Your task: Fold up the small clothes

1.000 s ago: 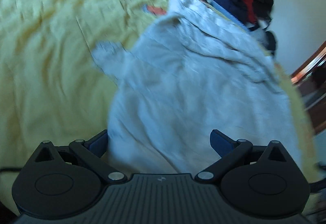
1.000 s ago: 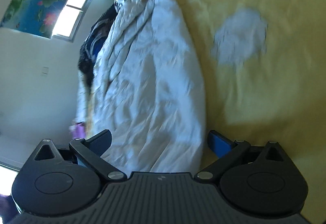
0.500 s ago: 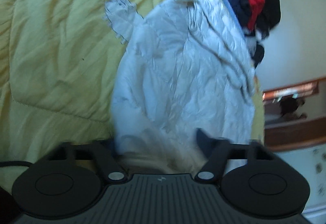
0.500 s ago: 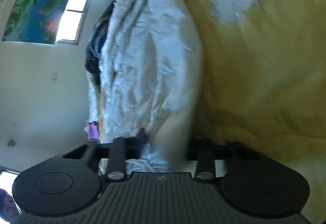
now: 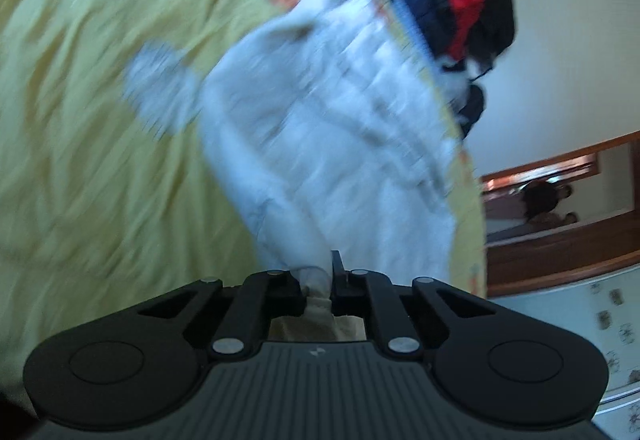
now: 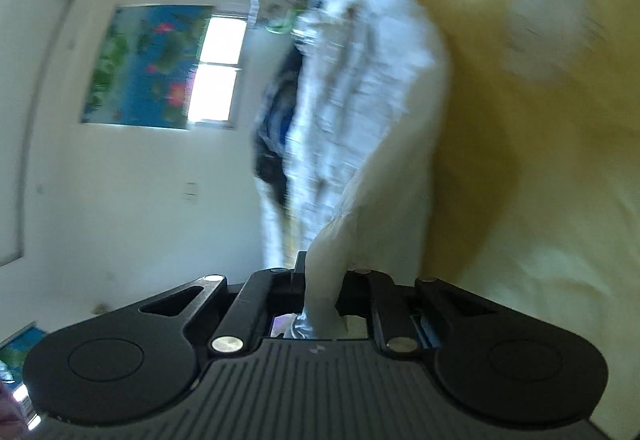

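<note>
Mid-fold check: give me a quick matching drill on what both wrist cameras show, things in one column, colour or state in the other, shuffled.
Things:
1. white garment
2. bedspread
3. left gripper
4. small pale cloth

Colour or state:
A. yellow, spread under everything
B. lying flat and apart, beside the big garment
C. pinched at one edge by both grippers
D. shut on a fold of white fabric

Pairs: 1-C, 2-A, 3-D, 4-B. The right gripper grips the same garment too.
</note>
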A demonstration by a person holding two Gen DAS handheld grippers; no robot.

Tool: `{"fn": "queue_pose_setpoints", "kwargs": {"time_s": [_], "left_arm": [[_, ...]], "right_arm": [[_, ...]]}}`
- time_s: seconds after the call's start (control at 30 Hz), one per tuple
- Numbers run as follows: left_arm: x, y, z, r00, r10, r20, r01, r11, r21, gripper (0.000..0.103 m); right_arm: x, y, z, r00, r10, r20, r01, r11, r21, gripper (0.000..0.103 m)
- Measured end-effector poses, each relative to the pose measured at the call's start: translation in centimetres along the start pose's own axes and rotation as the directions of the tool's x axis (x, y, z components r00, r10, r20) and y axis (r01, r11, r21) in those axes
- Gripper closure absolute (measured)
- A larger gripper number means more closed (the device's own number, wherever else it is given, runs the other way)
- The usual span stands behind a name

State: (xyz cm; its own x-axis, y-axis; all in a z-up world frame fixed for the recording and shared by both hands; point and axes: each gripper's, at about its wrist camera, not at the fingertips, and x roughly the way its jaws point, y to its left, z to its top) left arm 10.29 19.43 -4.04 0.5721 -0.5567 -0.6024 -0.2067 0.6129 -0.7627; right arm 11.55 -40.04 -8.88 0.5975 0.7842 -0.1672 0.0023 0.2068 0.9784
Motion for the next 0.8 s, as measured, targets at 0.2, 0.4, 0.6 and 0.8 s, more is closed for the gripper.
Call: {"fn": "queue_pose_setpoints", "kwargs": {"time_s": [0.2, 0.4, 0.6, 0.8], "left_arm": [[0.7, -4.5, 5.8, 0.997, -0.024, 0.068, 0.018, 0.996, 0.086, 0.095], [4.1, -10.2, 15.0, 0.987, -0.080, 0.142, 0.056, 0.985, 0.166, 0.095], [12.9, -11.2, 25.6, 0.975, 0.013, 0.221, -0.038, 0.993, 0.109, 0.095], [22.4, -8.3, 30.4, 0.955, 0.219, 0.199, -0.234, 0.971, 0.056, 0.095]], "right_arm": [[2.8, 3.4, 5.5, 0.992, 0.115, 0.046, -0.113, 0.992, -0.047, 0.088], [7.3, 7.9, 15.4, 0.978, 0.189, 0.087, -0.176, 0.974, -0.139, 0.088], [15.8, 5.6, 26.9, 0.980, 0.105, 0.169, -0.094, 0.993, -0.072, 0.088], [23.6, -1.1, 32.3, 0.978, -0.122, 0.169, 0.115, 0.992, 0.050, 0.088]]}}
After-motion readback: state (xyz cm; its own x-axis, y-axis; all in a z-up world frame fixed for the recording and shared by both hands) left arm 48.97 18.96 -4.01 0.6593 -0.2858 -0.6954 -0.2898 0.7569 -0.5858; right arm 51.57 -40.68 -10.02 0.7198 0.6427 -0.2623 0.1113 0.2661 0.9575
